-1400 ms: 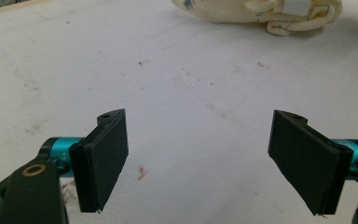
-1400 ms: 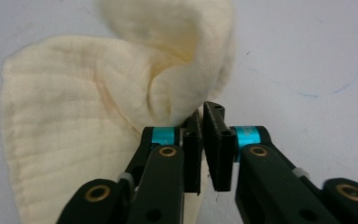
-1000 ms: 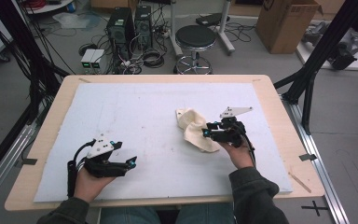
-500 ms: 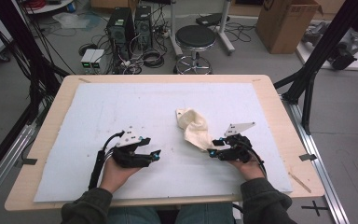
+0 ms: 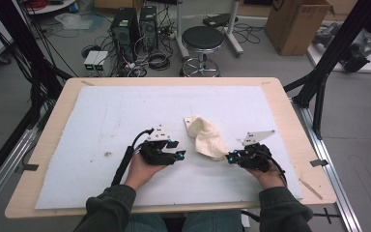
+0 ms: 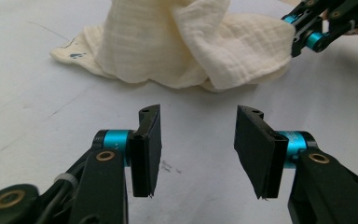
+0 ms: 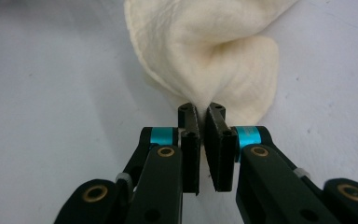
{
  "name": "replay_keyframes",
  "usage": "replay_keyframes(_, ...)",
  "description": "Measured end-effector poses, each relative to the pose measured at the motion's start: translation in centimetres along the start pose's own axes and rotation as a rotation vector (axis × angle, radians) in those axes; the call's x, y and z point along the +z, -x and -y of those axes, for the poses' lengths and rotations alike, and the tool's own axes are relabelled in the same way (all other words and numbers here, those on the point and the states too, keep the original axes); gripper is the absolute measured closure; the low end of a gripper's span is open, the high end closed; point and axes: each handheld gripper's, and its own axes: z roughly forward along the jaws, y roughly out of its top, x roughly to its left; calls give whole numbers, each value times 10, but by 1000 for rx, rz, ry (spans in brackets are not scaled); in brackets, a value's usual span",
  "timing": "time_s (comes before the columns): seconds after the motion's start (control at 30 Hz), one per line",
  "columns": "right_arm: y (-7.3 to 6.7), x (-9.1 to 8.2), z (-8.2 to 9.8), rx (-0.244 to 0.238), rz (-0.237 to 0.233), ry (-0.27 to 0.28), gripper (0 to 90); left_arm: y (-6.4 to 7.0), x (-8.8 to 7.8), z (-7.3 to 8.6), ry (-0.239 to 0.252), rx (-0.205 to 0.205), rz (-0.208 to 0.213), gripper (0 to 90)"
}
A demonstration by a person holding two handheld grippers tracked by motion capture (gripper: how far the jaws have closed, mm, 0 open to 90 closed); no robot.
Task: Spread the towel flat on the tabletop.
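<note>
The right gripper (image 7: 201,116) pinches the near edge of the crumpled cream muslin cloth (image 5: 207,137), which lies on the white foam table mat (image 5: 101,116) just past its tips, so it should hold tight and lift slowly. The left gripper (image 6: 198,140) is half wide with nothing between its jaws, the cloth just ahead. Since a second ago, the left gripper has slid closer to the cloth while closing, and the right has just shut on it.

We see a cream muslin cloth (image 5: 206,138) with a fine woven grid texture and small blue marks near one corner, lying on a pale grey-white mat (image 5: 101,121). Both grippers (image 6: 198,149) (image 7: 202,140) are black with turquoise collars and brass-coloured rivets.
</note>
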Motion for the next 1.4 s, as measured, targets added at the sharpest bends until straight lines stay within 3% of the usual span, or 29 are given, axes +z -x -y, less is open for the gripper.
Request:
replay_keyframes(0.13,-1,-2,13,22,-11,-23,833,5,12,-1,-5,-2,36,525)
replay_keyframes(0.37,-1,4,9,17,-7,-16,798,11,40,-6,6,-40,99,534)
replay_keyframes(0.47,-1,5,8,5,-2,-16,799,14,49,-9,-8,-13,113,549)
replay_keyframes(0.57,-2,4,5,0,2,-10,801,13,55,-10,5,-18,119,661)
replay_keyframes(0.63,-4,3,3,-9,9,-5,802,12,55,-10,23,-30,111,831)
replay_keyframes(0.67,-5,2,2,-10,9,-3,803,12,54,-10,19,-28,108,841)
replay_keyframes(0.83,-17,-2,-11,-53,17,27,827,10,30,-17,49,-11,92,856)
replay_keyframes(1.0,-36,-1,-26,-109,-12,46,837,9,-19,-24,62,26,52,856)
replay_keyframes(1.07,-50,4,-37,-144,-51,56,838,11,-37,-26,49,49,40,855)
replay_keyframes(1.13,-56,5,-41,-158,-60,57,838,15,-53,-27,24,85,23,855)
replay_keyframes(1.27,-76,4,-53,-205,-90,74,839,22,-81,-26,-1,131,31,855)
replay_keyframes(1.4,-89,6,-56,-234,-119,70,840,27,-92,-20,-20,154,45,844)
